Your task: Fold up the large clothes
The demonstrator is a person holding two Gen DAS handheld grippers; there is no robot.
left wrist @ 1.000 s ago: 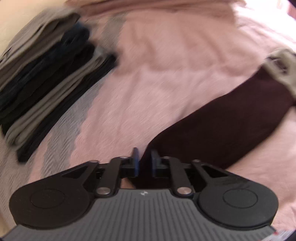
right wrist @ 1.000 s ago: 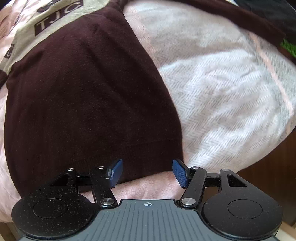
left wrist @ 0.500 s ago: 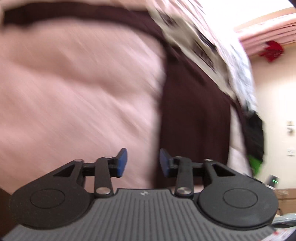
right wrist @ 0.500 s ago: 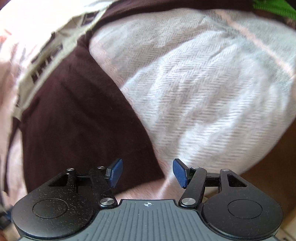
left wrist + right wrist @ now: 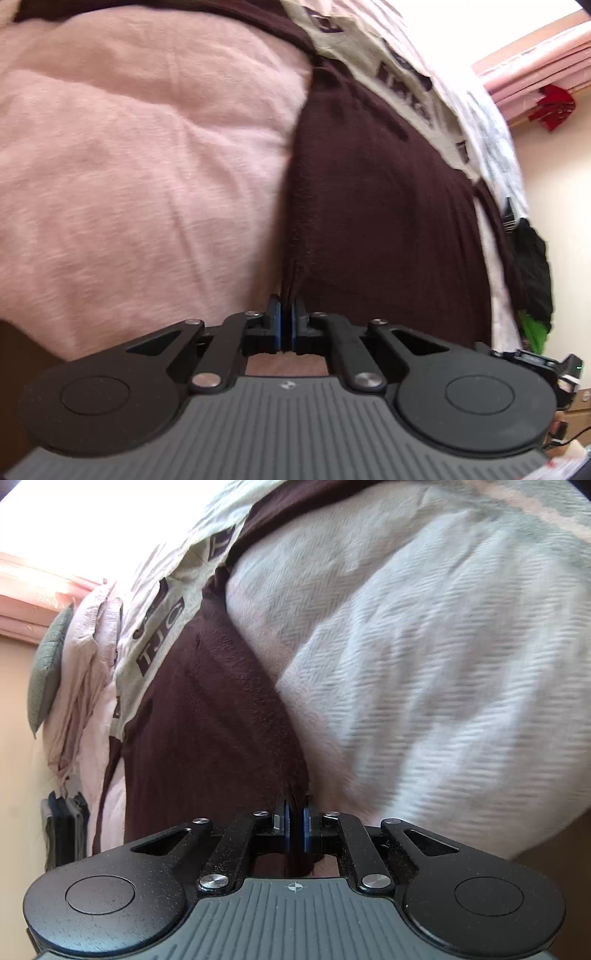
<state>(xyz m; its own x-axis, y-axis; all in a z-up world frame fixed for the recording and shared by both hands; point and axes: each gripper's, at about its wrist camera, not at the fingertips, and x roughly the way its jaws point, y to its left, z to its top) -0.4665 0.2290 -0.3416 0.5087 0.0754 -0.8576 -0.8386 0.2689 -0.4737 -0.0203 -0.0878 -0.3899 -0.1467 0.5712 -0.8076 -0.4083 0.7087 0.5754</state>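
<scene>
A dark maroon garment (image 5: 380, 206) with a beige lettered band (image 5: 373, 62) lies spread on the bed. In the left wrist view my left gripper (image 5: 286, 308) is shut on the garment's near left hem corner. In the right wrist view the same maroon garment (image 5: 207, 716) runs away from me, its beige band (image 5: 162, 627) further off, and my right gripper (image 5: 294, 810) is shut on the near right hem corner, with dark cloth pinched between the blue pads.
A pink bedcover (image 5: 147, 166) lies left of the garment, a pale herringbone blanket (image 5: 443, 646) on its right. Black and green clothes (image 5: 532, 266) sit at the bed's far side. Folded dark clothes (image 5: 64, 830) are stacked at the left. A grey-green cushion (image 5: 48, 664) is nearby.
Both grippers went from open to shut on the garment's hem corners. The left gripper swung from the stack side round to the garment's edge; the right one moved in on the hem.
</scene>
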